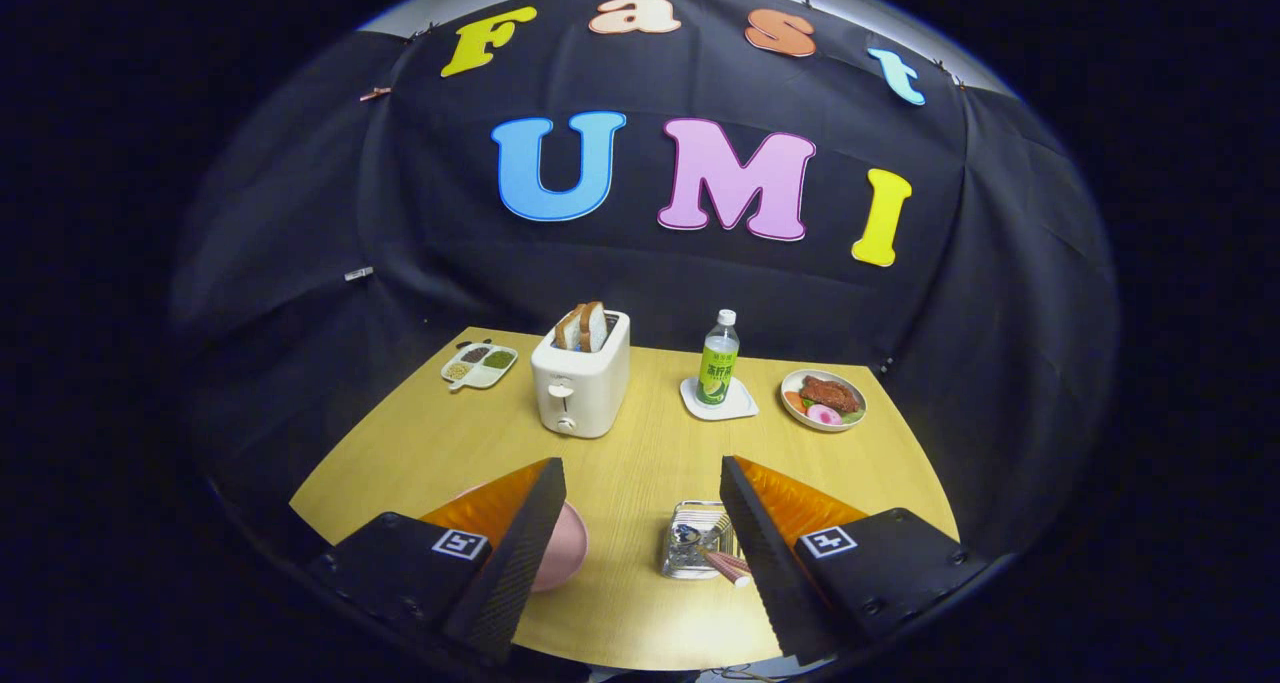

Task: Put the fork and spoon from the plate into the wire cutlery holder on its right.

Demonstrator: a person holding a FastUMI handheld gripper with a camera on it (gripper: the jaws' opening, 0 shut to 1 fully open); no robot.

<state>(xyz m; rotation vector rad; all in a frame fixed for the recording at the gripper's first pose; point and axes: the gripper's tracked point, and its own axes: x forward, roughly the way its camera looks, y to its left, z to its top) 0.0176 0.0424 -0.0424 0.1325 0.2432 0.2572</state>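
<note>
The gripper [640, 523] hangs above the near part of a wooden table [640, 443], its two fingers spread wide apart with nothing between them but bare tabletop. The table's near edge curves across the bottom of the frame, close under the fingers; the far edge meets the black cloth wall. A broad stretch of open wood runs through the middle of the frame between the fingers and the far row of things.

The wire cutlery holder [692, 541] stands low, right of centre, tucked against the inner side of the right finger. A spoon [688, 536] bowl shows inside it, and a pinkish handle [728, 566] slants down and right out over its rim; whether that belongs to the fork or the spoon cannot be told. The pink plate [565, 553] sits lower left of centre, mostly hidden by the left finger.

Along the far side, from left to right: a divided snack tray [480, 365], a white toaster [581, 383] with bread [582, 327] in it, a green bottle [718, 360] on a white coaster [722, 405], and a plate of food [823, 399]
</note>
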